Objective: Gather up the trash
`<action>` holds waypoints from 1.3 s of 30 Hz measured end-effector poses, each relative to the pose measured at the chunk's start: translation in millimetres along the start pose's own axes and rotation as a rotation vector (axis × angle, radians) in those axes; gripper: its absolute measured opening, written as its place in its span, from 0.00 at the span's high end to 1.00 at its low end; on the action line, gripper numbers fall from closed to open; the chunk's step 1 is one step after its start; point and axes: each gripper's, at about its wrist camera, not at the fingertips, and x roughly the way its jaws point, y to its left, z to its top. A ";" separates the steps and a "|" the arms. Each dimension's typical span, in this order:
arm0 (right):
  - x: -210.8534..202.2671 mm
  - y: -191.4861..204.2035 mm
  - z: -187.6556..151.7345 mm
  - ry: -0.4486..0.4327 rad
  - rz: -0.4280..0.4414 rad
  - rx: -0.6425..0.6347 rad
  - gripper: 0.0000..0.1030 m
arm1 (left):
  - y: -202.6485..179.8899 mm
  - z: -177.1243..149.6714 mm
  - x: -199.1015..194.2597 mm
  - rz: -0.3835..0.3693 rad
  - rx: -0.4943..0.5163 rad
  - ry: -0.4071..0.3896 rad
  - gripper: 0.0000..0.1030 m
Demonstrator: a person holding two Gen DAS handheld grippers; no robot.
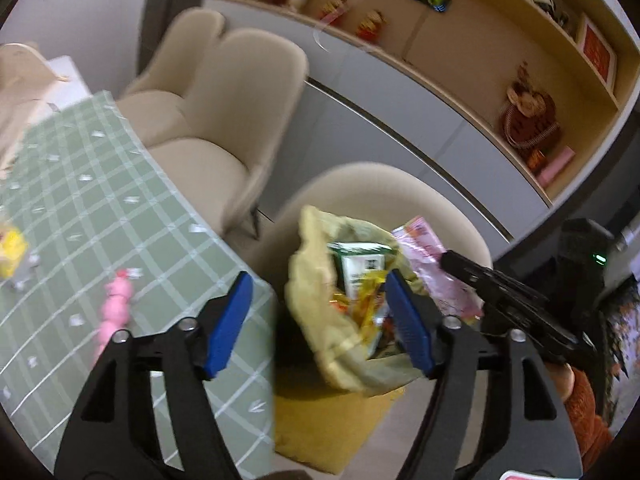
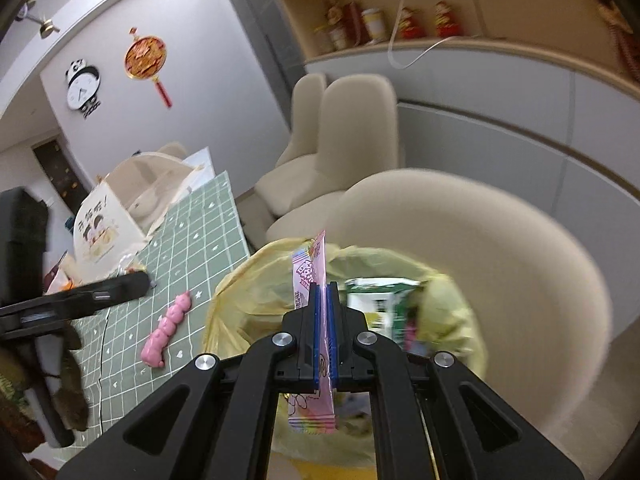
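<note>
**Right gripper carrying a pink wrapper to the trash bag**

Right gripper is clamping a pink wrapper edge-on between its blue pads, with the jaws pressed together on the film. I am seeing the wrapper sticking out above and below the pads, so the hold is sitting around its middle. It is hanging over the open mouth of the yellow trash bag, which is sitting on a cream chair just beside the table.

Left gripper is standing wide apart, holding nothing, with the bag's rim showing between its fingers. From this side I am also seeing the wrapper pinched at the far gripper's tip, touching or nearly touching the bag's edge.

I am judging the wrapper to be very light, thin and slick, a crinkly film that is flopping rather than holding its shape. Pinching it mid-length across the flat face seems right; a grip at a corner would be letting it slide or fold away. It may cling to the pads on release.

The bag is already holding a green-and-white carton and other packets. A pink toy-like piece is lying on the green checked cloth near the table's edge.
</note>
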 end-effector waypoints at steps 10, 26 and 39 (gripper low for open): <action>62.7 14.3 -9.9 0.095 -0.007 -0.028 0.93 | 52.4 -47.6 -66.0 0.251 -0.083 -0.095 0.28; -79.1 119.9 -93.2 -0.054 -0.150 -0.056 0.59 | 77.3 -142.2 -175.4 0.301 0.042 -0.235 0.28; -126.7 239.8 -207.0 -0.066 -0.193 -0.085 0.59 | 72.9 -195.0 -214.1 0.307 0.108 -0.224 0.28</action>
